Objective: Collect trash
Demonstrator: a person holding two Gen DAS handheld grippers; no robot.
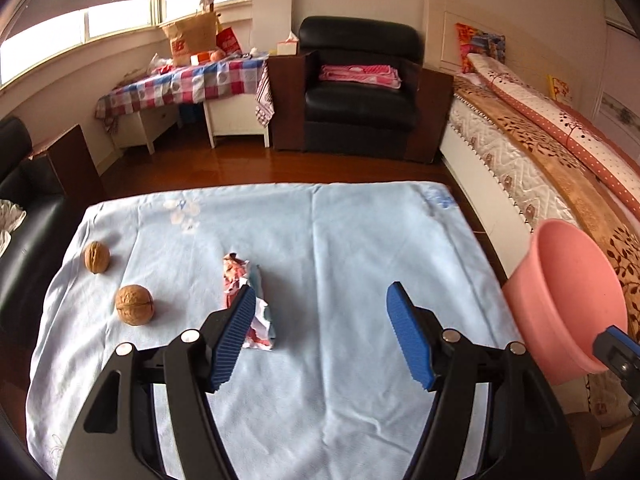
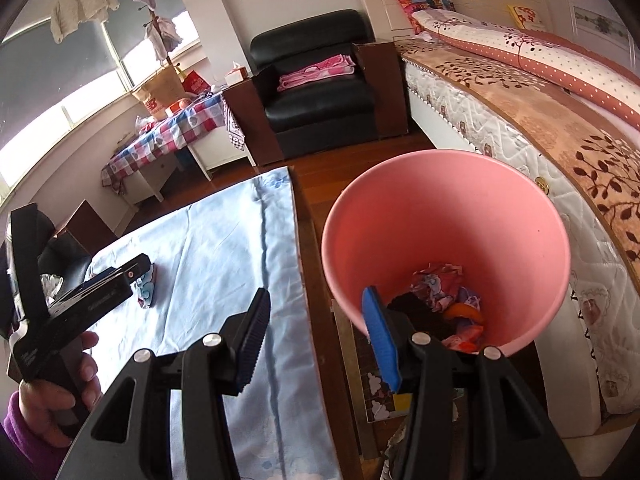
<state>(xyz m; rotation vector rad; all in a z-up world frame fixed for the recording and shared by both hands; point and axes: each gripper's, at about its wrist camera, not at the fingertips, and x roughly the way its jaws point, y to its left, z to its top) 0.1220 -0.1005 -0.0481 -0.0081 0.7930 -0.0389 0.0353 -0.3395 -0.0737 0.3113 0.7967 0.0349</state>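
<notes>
The left gripper's near finger (image 1: 234, 336) covers part of the crumpled wrapper (image 1: 256, 320). The pink bin (image 1: 568, 300) is partly hidden by the right gripper (image 2: 320, 340), and its heaped trash (image 2: 444, 300) cannot be told apart.

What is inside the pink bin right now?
The pink bin holds crumpled wrappers and an orange scrap; the right gripper's finger covers part of the bottom.

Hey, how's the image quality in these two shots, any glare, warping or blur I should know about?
Left wrist view: the windows blow out white, fisheye bends the bed, dark corners; the wrapper is sharp. Right wrist view: same warping and vignette, window glare at left, the pink bin evenly lit.
</notes>
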